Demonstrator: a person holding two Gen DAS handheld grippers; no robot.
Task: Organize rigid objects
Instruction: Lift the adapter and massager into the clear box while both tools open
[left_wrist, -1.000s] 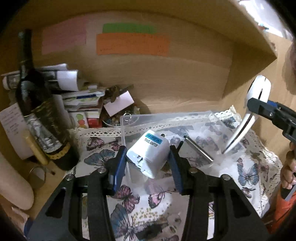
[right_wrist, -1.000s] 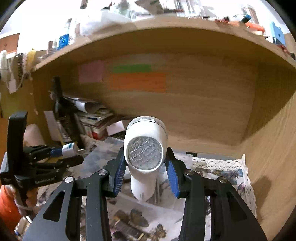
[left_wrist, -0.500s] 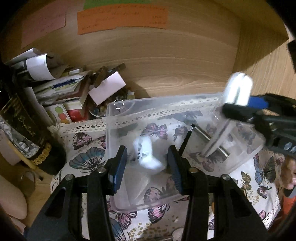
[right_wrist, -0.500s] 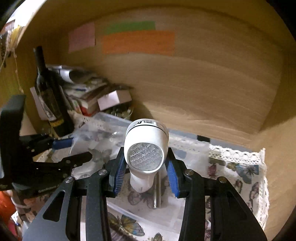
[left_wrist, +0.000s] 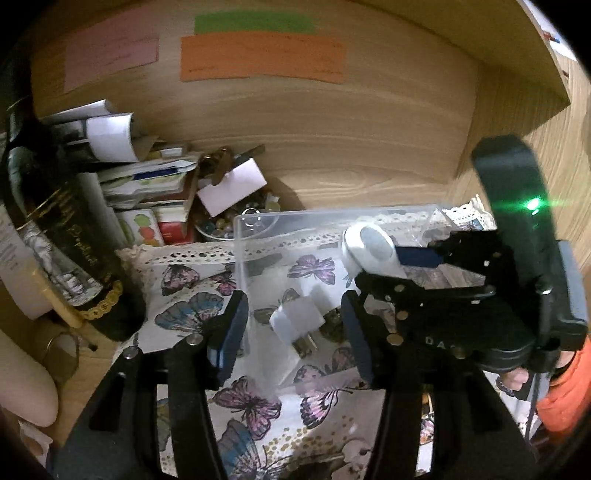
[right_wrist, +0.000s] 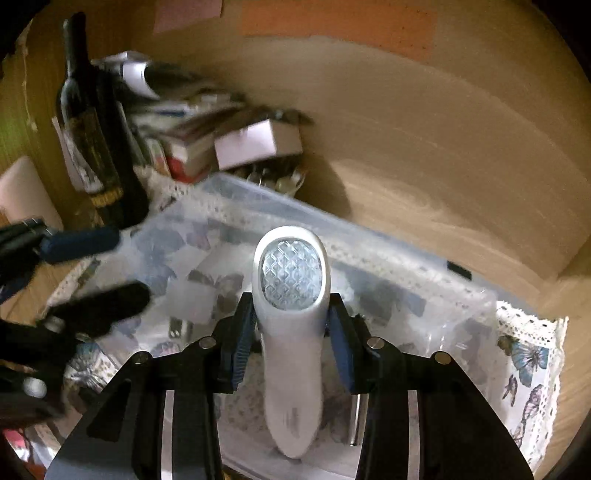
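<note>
A clear plastic bin (left_wrist: 255, 221) stands on a butterfly cloth (left_wrist: 192, 310) inside a wooden shelf. A white travel adapter (left_wrist: 297, 319) lies on the bin floor; it also shows in the right wrist view (right_wrist: 188, 299). My left gripper (left_wrist: 293, 332) is open and empty above it. My right gripper (right_wrist: 290, 343) is shut on a white handheld torch (right_wrist: 291, 325) with a faceted lens, held over the bin (right_wrist: 388, 247). From the left wrist view the torch (left_wrist: 373, 253) is at the bin's right side. A metal rod (right_wrist: 356, 417) lies in the bin.
A dark wine bottle (left_wrist: 62, 229) stands left of the bin, with a pile of papers and small boxes (left_wrist: 147, 184) behind it. A bowl of small trinkets (left_wrist: 221, 223) sits at the bin's back left corner. Coloured notes (left_wrist: 258, 59) are stuck on the wooden back wall.
My left gripper let go of the adapter, which now lies in the bin, and has drawn back. My right gripper has brought the torch down over the bin.
</note>
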